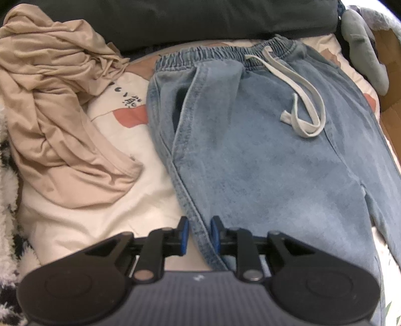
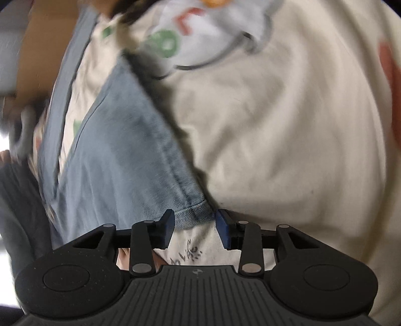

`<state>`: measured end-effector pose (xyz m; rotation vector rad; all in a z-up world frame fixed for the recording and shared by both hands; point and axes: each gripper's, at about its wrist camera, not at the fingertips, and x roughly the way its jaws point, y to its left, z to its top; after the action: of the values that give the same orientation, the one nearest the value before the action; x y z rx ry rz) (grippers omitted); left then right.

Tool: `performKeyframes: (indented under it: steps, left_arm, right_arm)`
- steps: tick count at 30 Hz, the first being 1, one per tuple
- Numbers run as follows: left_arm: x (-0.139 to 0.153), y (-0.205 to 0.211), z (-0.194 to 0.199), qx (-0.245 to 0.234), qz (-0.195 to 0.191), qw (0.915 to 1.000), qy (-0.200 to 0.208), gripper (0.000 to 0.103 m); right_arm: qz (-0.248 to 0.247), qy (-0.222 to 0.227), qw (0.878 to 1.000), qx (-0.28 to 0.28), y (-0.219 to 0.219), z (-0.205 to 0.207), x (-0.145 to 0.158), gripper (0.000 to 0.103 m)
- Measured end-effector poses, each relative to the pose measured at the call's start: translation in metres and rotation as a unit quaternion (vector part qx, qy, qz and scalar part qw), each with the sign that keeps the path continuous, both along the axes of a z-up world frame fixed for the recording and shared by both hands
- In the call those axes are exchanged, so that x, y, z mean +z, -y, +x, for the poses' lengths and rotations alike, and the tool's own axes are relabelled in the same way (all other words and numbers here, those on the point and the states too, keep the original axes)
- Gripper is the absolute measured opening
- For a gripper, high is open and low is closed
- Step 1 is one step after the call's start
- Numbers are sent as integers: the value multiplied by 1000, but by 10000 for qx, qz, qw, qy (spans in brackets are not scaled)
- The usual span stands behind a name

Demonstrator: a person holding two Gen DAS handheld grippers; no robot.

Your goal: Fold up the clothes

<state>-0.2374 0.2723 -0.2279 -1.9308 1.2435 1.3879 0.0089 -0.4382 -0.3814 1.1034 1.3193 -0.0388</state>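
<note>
Light blue jeans (image 1: 250, 150) lie flat on the bed, with the elastic waistband (image 1: 225, 54) at the far end and a white drawstring (image 1: 303, 100) looped on the front. My left gripper (image 1: 199, 234) straddles the jeans' left side seam. Its blue pads stand narrowly apart and the denim between them lies flat, not pinched. In the blurred right wrist view, a jeans leg (image 2: 120, 150) runs up and to the left. Its hem corner lies between the pads of my right gripper (image 2: 195, 225), which is open with clear gaps on both sides.
A crumpled beige garment (image 1: 55, 112) lies left of the jeans on the cream printed bed sheet (image 1: 112, 200). A dark cushion (image 1: 200, 17) runs along the far side, with a grey plush toy (image 1: 363, 50) at the far right. A black-and-white fluffy blanket (image 1: 7, 200) edges the left.
</note>
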Motion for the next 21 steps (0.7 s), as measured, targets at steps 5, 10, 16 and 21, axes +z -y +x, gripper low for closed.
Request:
performKeyframes:
  steps: [5,10,16,21]
  left_arm:
    - [1,3,1,51,5,10000,-41,23]
    - [2,6,-1,174,46,9998,-56,23]
    - [0,6,-1,214,17,9997,-77,26]
    - [-1,8,-2,325,32,9994,-78,28]
  right_arm:
    - [622,5,9950,-780,8,-22,-15,44]
    - [884,-8,9897,-1130,3,-38,-21,44]
    - [1166,235,9815,-1500,0,-35,-31,51]
    - [1320,514,9770,-1591,6,-36,-26,50]
